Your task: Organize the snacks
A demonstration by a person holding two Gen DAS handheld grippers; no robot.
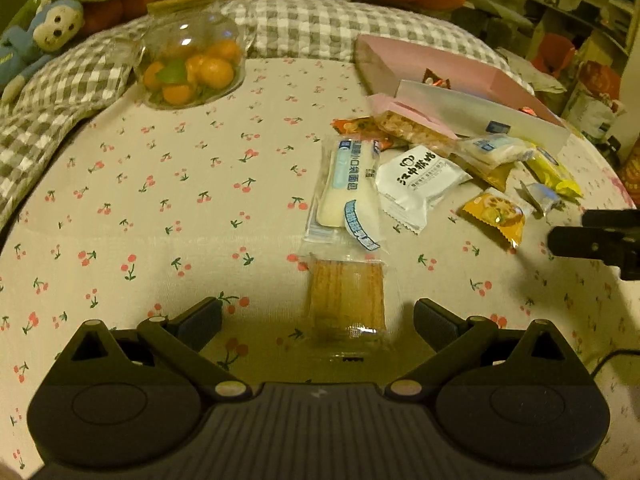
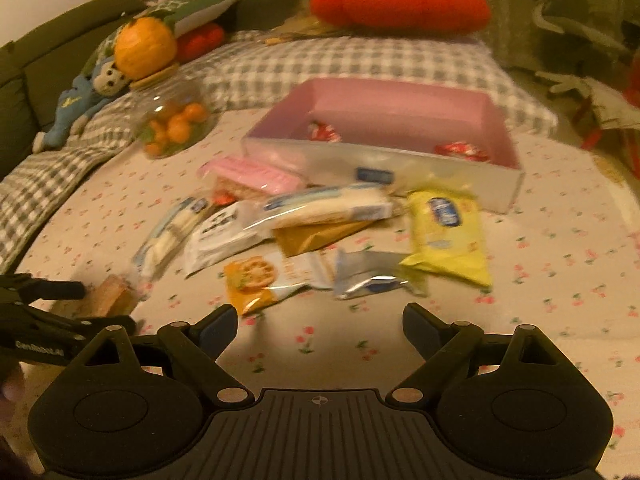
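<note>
Left wrist view is showing the left gripper hanging over a cherry-print bedsheet, its jaws standing spread, with a clear-wrapped cracker pack lying flat on the sheet between them; no pad is touching it. Just beyond the pack a long bread packet is lying, and beside that a white pouch and an orange pouch. The snack pile is sitting toward the far right part of the bed, against the near wall of a pink box. A clear jar of oranges is standing at the far left, touching a checked pillow. Right wrist view, which is blurred, is showing the right gripper with its jaws also spread wide and holding nothing, hanging above bare sheet just short of the orange pouch and a silver packet. A yellow packet is lying beside the box, which is holding a few red-wrapped sweets. The left gripper is showing at this view's left edge.
</note>
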